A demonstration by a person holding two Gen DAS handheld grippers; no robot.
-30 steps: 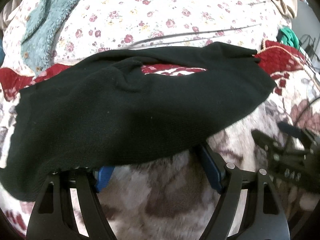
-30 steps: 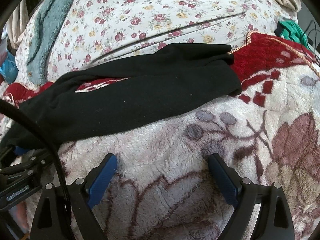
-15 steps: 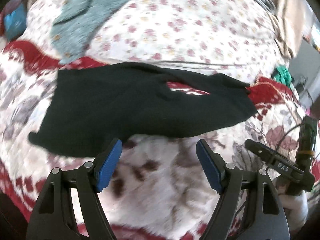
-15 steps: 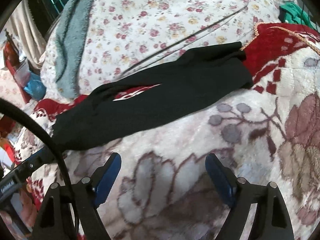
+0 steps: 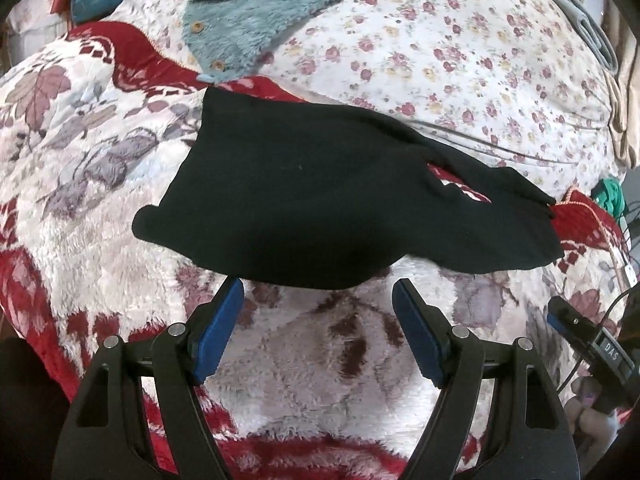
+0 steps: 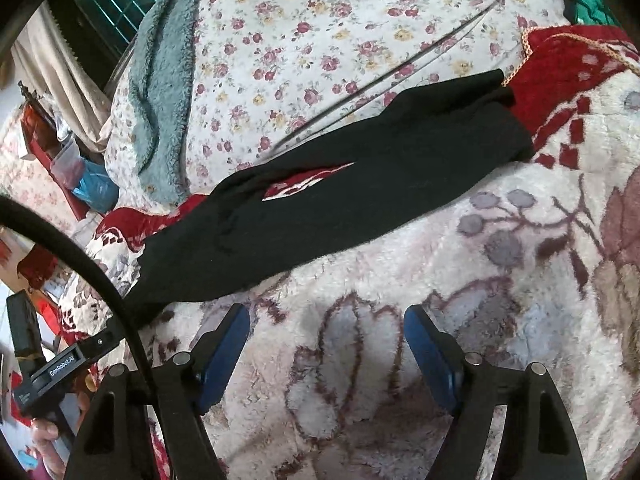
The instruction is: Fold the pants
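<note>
Black pants (image 5: 320, 200) lie spread across a fluffy red-and-white blanket (image 5: 328, 364) on a bed, waist end to the left and legs running to the right with a small gap between them. My left gripper (image 5: 318, 304) is open and empty, just in front of the pants' near edge. The pants also show in the right wrist view (image 6: 360, 188), lying diagonally. My right gripper (image 6: 326, 328) is open and empty over the blanket (image 6: 460, 340), a little short of the pants.
A floral sheet (image 5: 460, 60) covers the bed behind the pants, with a teal fleece garment (image 5: 256, 16) on it. A green cloth (image 5: 610, 196) lies at the far right. The other gripper (image 5: 592, 348) shows at the right edge. Clutter (image 6: 72, 168) stands beside the bed.
My left gripper let go of the pants' near edge and pulled back and up; the pants now lie flat. My right gripper also drew back a little.
</note>
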